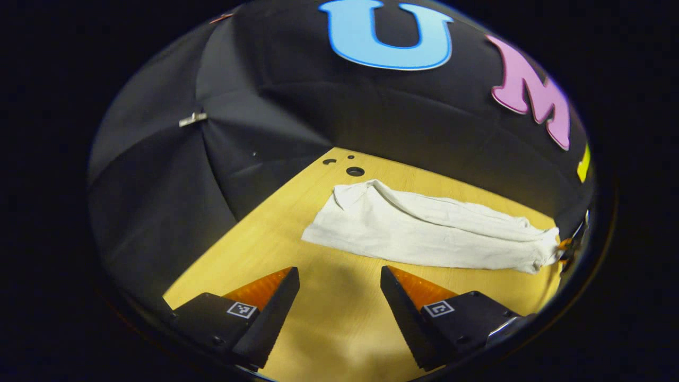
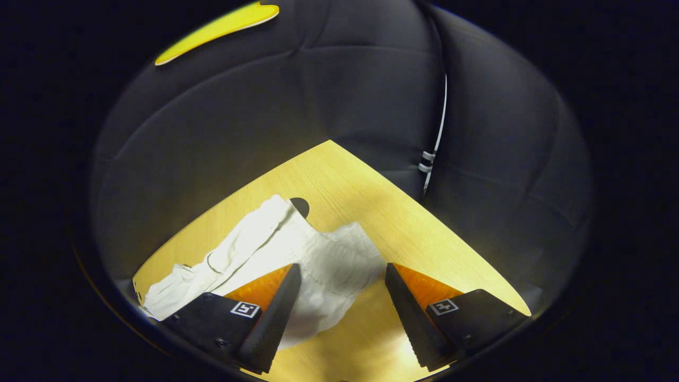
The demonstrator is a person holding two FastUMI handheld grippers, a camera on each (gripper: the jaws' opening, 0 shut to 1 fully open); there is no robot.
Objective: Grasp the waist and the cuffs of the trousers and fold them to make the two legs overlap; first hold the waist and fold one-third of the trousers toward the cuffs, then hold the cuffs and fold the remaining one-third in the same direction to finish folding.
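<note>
Loosely bunched, white trousers [image 1: 429, 231] lie near the surface's [image 1: 329, 329] far corner; left claw [image 1: 339, 286] and right claw [image 2: 342, 284] both gape apart.

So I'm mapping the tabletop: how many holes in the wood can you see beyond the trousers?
3 in the left gripper view, beyond the trousers: a large hole, a small hole, and an edge hole by the wall. More may hide under the cloth.
</note>
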